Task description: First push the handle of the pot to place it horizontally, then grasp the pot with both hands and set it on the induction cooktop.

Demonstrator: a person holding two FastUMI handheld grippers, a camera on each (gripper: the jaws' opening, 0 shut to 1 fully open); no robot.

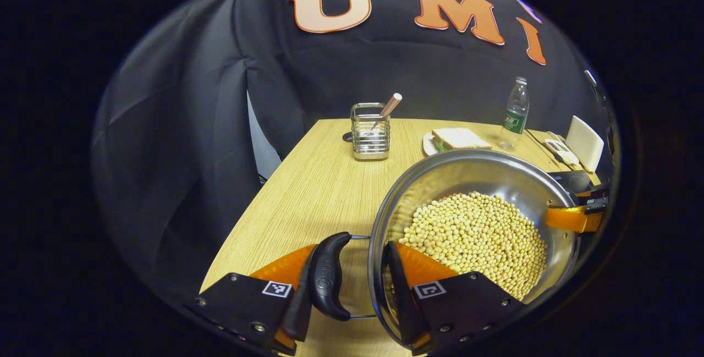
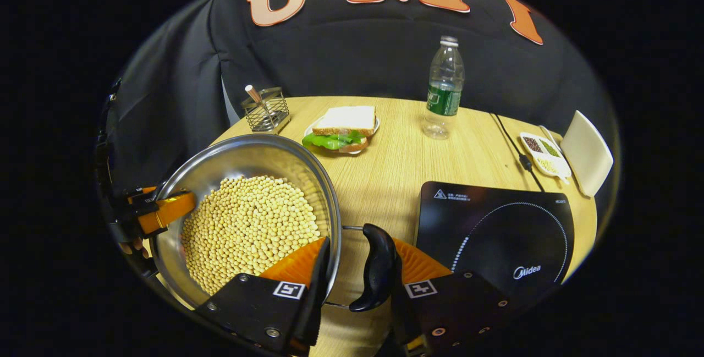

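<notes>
Straddling rim and black loop handle on opposite sides of the round steel pot of soybeans [image 2: 247, 219], left gripper [image 1: 357, 280] and right gripper [image 2: 352, 269], jaws narrow, pot tilted above the wooden table [image 2: 396, 170], left of the black induction cooktop [image 2: 495, 230].

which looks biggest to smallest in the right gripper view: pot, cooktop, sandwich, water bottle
1. pot and induction cooktop: similar apparent size, the pot closer to the camera, so unranked
2. water bottle and sandwich: too alike to rank

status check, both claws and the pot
Left claw shut on pot handle and rim. Right claw likewise. Cooktop beside pot, bare.
</notes>
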